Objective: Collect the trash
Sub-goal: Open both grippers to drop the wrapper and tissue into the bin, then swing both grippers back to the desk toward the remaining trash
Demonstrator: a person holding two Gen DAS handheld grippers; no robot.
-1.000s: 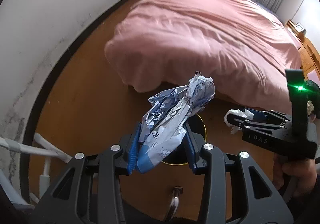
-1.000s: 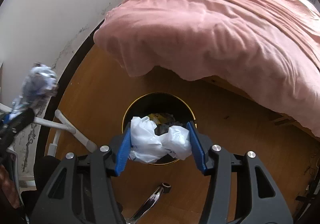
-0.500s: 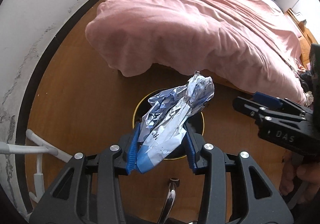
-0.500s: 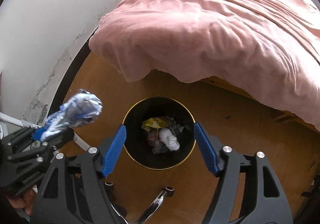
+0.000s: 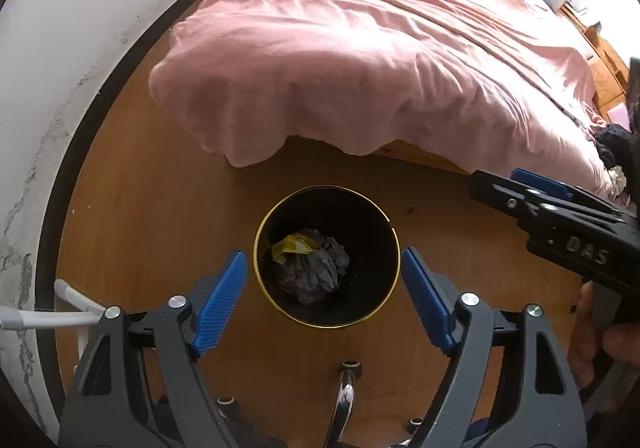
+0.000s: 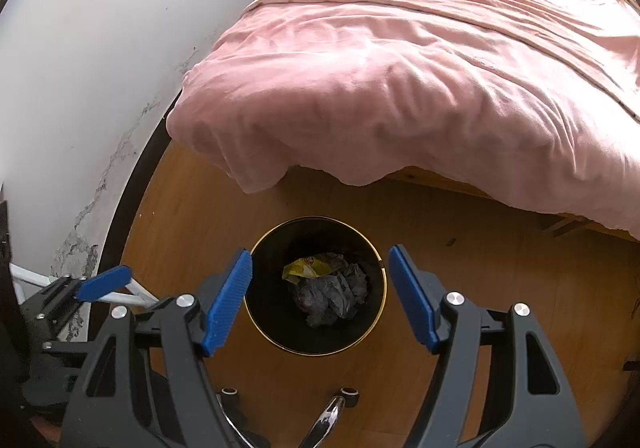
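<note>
2 handheld grippers hang above a round black waste bin (image 5: 386, 204) with a thin gold rim, standing on a wooden floor (image 5: 160, 208) just beside the foot of a bed covered by a pink duvet (image 5: 360, 48). The left gripper (image 5: 324, 298) has its blue-padded jaws spread wide and holds nothing; through its camera the bin mouth sits between the pads. The right gripper (image 6: 320, 296) is likewise spread apart and empty, with the bin framed between its pads. The trash lies at the bottom of the bin: a crumpled grey-blue wad (image 5: 312, 276), with a yellow wrapper (image 5: 292, 246) beside and partly under it. In the right camera the same grey wad (image 6: 332, 296) and yellow wrapper (image 6: 308, 266) show. The bin looks less than half full, judging by how deep the pieces sit. Risks from here, as a judgement: the 2 grippers hang close together over 1 small opening, so lifting or turning either carelessly could knock them together; a gripper swung low could clip the rim and tip the light bin, spilling what it holds. A chrome chair leg with castors (image 5: 346, 400) lies near the bin and could catch a low-moving gripper. Whether more trash remains elsewhere in the room cannot be told from these views.
</note>
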